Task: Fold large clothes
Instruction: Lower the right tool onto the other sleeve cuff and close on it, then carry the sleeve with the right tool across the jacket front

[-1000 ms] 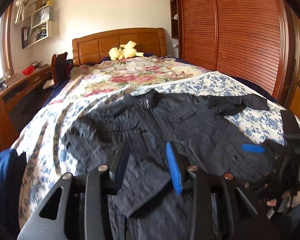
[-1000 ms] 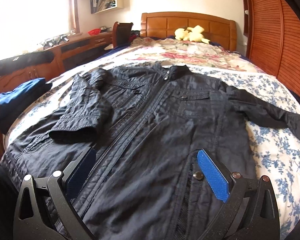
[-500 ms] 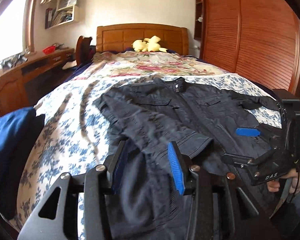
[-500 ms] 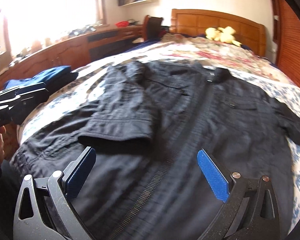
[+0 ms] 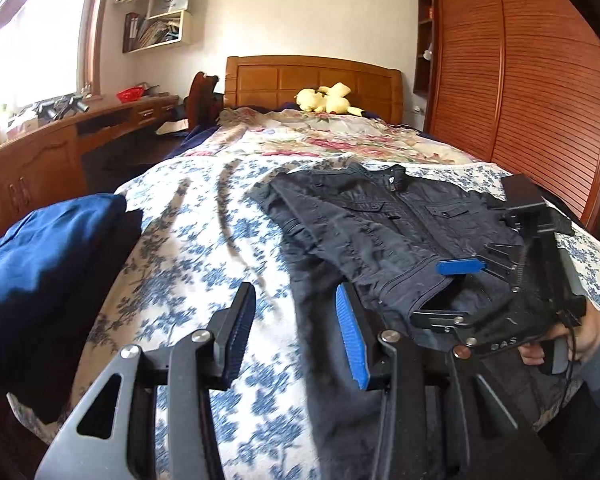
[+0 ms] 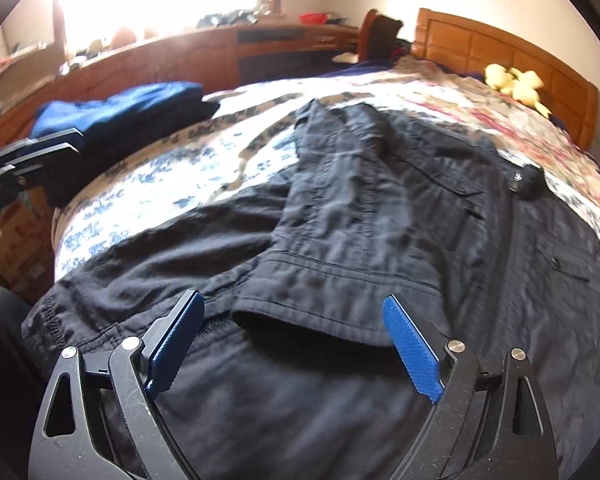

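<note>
The black jacket [image 6: 380, 240] is lying front up on the bed [image 5: 204, 240], its collar toward the headboard. One sleeve [image 6: 332, 248] is already lying folded in over the chest, with its cuff pointing to the hem.

The right gripper [image 6: 296, 344] is hovering just over that cuff with its jaws standing wide apart and holding nothing. The left gripper [image 5: 296, 336] is hanging over the near edge of the bed, at the jacket's left side; its jaws are also open and empty, one blue pad over the flowered cover and the other over the dark cloth.

I am judging that the step in hand is to fold the left side panel in over the middle. To do it well, the left jaws should be taking the side seam low near the hem, and the right jaws the same edge higher up, so both are lifting one straight line. The cloth looks limp and slippery, so the fold should be going slowly, and the sleeve should be staying flat under it.

Counting: one jacket, one sleeve folded in (the other I am not seeing clearly), two grippers, one blue pile [image 5: 48, 256] at the bed's left edge, one yellow toy [image 5: 328, 98] by the headboard, one wardrobe [image 5: 516, 92], one bench [image 5: 60, 132] under the window
</note>
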The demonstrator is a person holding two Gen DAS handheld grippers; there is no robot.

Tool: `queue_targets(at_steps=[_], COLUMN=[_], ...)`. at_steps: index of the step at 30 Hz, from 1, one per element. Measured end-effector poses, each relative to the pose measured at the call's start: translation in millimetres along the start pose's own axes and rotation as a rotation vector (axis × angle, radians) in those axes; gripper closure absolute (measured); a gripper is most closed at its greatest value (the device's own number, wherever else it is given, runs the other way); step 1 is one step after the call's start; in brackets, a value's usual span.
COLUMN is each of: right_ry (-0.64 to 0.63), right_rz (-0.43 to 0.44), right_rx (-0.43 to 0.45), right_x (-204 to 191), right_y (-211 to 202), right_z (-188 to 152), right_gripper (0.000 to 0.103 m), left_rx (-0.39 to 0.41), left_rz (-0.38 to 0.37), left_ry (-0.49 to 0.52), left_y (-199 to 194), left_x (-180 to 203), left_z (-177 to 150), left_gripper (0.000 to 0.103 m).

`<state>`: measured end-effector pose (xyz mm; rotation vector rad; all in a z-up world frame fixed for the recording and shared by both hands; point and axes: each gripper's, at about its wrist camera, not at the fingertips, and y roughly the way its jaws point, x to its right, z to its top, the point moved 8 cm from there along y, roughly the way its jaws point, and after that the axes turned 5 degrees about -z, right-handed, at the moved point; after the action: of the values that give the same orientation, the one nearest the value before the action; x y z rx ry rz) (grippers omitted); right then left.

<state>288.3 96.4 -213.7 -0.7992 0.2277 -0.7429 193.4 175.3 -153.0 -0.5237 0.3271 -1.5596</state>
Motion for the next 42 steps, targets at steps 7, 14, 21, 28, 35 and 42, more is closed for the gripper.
queue_targets(at_steps=[7,14,21,28,35,42], right_ry=[-0.003,0.041,0.035,0.045,0.030,0.091], right_rz=[0.003,0.000,-0.015,-0.016,-0.064,-0.110], right_rx=[-0.083,-0.088,-0.080,-0.083,-0.032,0.123], right_x=[-7,1,0,0,16,45], right_y=[32,37,37,28,-3,-88], right_z=[-13,-16,-16,-8,8,29], right_gripper=[0.012,0.012,0.012,0.060,0.099,0.100], left_rx=[0.008,0.019,0.024,0.026,0.037,0.061], left_rz=[0.029,0.028,0.033,0.036,0.015,-0.020], left_ry=[-0.019,-0.036,-0.035,-0.036,-0.037,-0.009], left_y=[-12,-22,-30,-32,-31,-28], left_x=[-22,-37,-44,-46,-34,-10], left_z=[-10,-15,-20,-20,-13,0], left_gripper=[0.063,0.063,0.063,0.063,0.063,0.063])
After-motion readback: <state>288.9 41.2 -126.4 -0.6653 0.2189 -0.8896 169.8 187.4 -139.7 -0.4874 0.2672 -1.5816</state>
